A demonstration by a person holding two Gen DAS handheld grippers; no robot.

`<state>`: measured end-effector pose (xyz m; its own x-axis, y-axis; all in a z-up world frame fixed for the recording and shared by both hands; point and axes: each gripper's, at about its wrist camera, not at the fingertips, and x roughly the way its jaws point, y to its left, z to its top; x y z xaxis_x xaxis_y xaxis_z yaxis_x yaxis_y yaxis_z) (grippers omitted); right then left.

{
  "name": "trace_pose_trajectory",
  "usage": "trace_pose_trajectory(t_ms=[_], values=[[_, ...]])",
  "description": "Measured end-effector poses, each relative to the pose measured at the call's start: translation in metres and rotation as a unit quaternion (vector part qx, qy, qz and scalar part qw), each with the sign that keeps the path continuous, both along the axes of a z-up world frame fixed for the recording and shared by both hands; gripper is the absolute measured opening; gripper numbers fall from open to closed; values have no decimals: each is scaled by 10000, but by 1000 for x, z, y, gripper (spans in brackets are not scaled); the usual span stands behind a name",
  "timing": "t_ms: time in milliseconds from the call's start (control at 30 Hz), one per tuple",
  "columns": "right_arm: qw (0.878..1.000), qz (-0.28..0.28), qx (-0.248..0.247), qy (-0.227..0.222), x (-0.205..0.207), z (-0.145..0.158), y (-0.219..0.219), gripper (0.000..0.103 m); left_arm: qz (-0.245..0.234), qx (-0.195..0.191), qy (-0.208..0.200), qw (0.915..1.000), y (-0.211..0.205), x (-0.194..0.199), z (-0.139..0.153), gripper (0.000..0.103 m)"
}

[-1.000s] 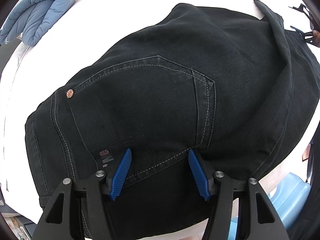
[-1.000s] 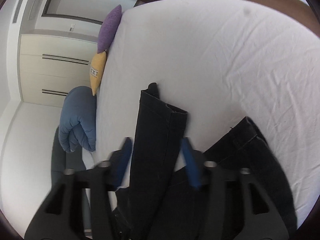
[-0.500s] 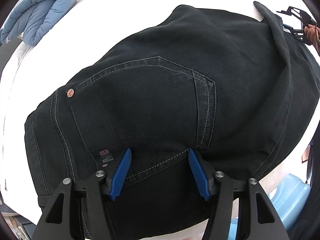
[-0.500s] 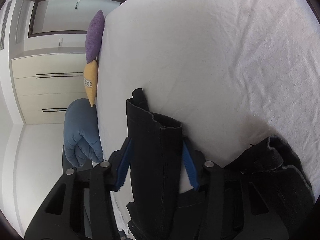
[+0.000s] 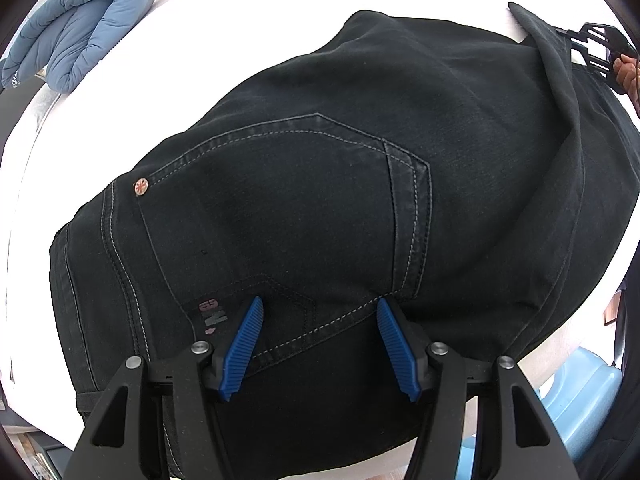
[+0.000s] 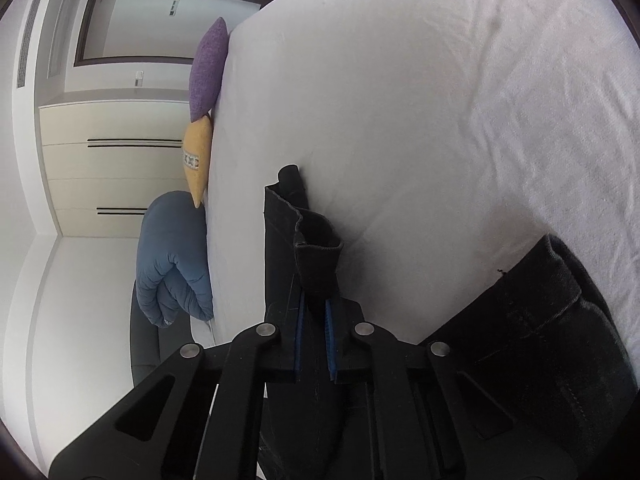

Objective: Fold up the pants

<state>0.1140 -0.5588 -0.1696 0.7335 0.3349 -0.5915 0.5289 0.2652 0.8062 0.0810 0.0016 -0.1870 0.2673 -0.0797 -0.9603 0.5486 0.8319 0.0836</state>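
Black jeans (image 5: 320, 160) lie seat-up on the white bed sheet (image 5: 248, 8), back pocket and copper rivet showing. My left gripper (image 5: 319, 304) hovers open over the waistband end, its blue pads (image 5: 244, 340) wide apart above flat fabric. In the right wrist view my right gripper (image 6: 315, 304) has its jaws closing tight on the hem of one pant leg (image 6: 316, 252), the pads pressing the cloth, which bunches up between them. The other leg's cuff (image 6: 540, 312) lies at lower right. A hand (image 5: 626, 74) with that gripper shows at the far right of the left wrist view.
A rolled blue duvet (image 6: 176, 256) rests on a dark chair beside the bed, also in the left wrist view (image 5: 80, 48). Purple (image 6: 208, 68) and yellow (image 6: 198, 160) cushions stand at the bed's edge. Cream wardrobes (image 6: 112, 168) line the wall. A pale blue object (image 5: 580, 392) sits below the bed edge.
The right gripper sank onto the pant leg hem and its jaws went from wide apart to clamped on it, bunching the fabric. The left gripper and the jeans' seat stayed still.
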Motion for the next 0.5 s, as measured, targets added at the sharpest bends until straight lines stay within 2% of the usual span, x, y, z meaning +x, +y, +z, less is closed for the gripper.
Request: trace_pose_trajectory(t_ms=[133, 233, 333, 500], values=[[9997, -55, -246, -11, -14, 9, 1, 2, 3, -5, -7, 10000, 0, 0, -1, 62], [9992, -115, -356, -105, -27, 35, 5, 2, 8, -10, -16, 10000, 0, -1, -1, 62], [9978, -112, -575, -303, -47, 72, 13, 2, 9, -33, -43, 10000, 0, -1, -1, 62], [9970, -278, -651, -312, -99, 114, 21, 2, -4, -74, -86, 9999, 3, -5, 0, 62]])
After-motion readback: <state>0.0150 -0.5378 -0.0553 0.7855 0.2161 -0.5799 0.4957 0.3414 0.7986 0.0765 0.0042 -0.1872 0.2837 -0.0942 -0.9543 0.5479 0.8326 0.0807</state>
